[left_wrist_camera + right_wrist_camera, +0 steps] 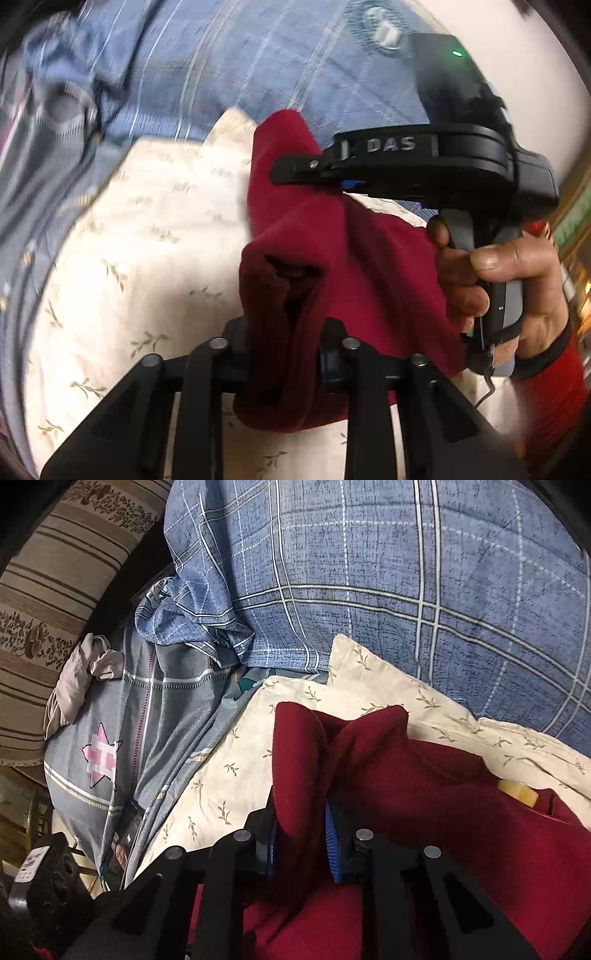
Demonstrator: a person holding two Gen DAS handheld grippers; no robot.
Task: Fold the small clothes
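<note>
Red garment [332, 258] hangs above the cream pillow [129, 240], soft, light and limp; my left gripper [284, 365] and right gripper [299, 845] both pinch bunched edges, better held nearer corners.

Our left wrist view looks down along the left claw [286, 354], very close to the red garment [332, 266], and faces across to the right claw [295, 171] and its hand [495, 280]. Our right wrist view looks steeply down its own claw, equally near. Both views share the garment, cream floral cloth [236, 775] and blue checked bedding [369, 590].
</note>
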